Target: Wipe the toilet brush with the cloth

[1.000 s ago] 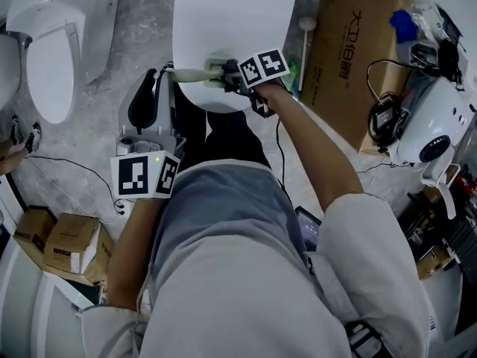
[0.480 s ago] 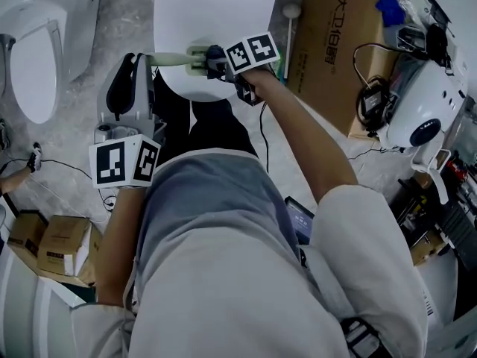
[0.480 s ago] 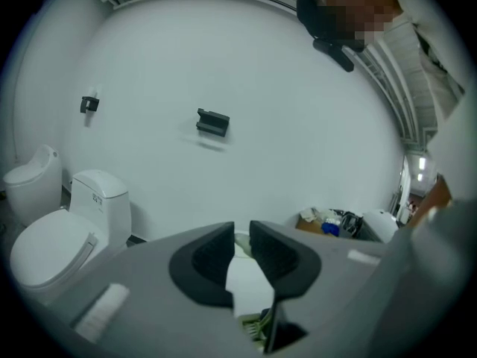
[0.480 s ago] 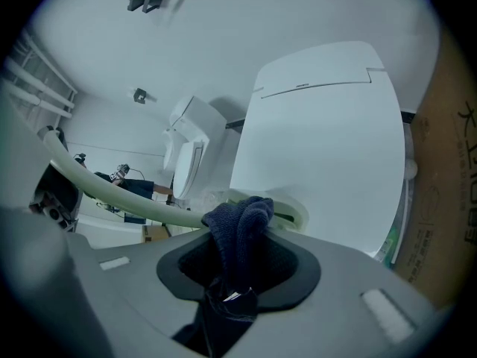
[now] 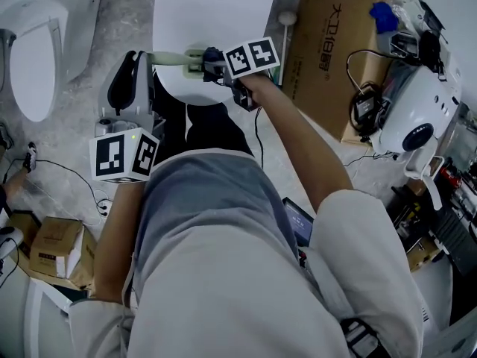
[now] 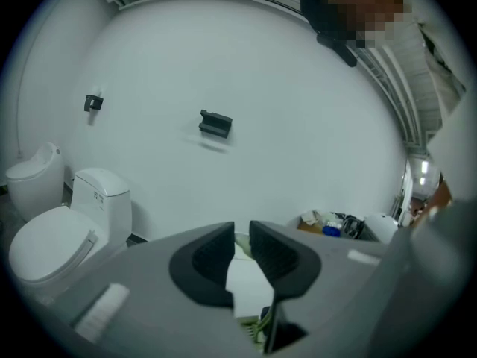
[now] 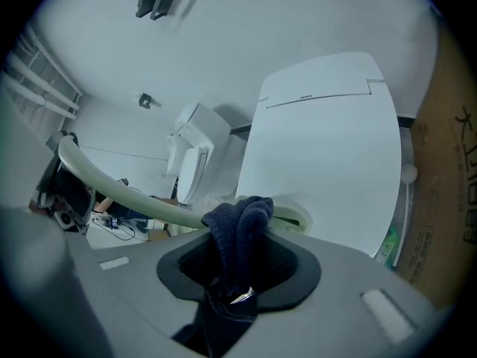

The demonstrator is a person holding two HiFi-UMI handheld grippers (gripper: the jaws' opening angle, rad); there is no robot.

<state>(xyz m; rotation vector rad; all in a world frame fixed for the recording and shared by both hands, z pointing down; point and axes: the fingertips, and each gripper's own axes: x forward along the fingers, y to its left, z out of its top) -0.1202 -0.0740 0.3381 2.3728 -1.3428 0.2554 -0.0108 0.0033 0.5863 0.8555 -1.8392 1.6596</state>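
**Wiping of the brush handle is under way**

The person is leaning over a closed white toilet lid (image 5: 212, 13) and is holding the long pale green plastic toilet brush (image 5: 170, 58) level above its front edge. The left gripper (image 5: 143, 64) is pinching the handle end. Its jaws are standing almost together, with a pale green sliver between them. The right gripper (image 7: 238, 267) is clamping a dark blue knitted cloth (image 7: 240, 230). The cloth is bulging out past the jaws and touching the handle close to the brush head.

I am judging that the wiping itself is the step in hand. The next move is probably calling for a slide of the cloth along the handle, with the left grip firm. The right arm is reaching forward, nearly straight. The left arm is reaching less far, beside the left leg.
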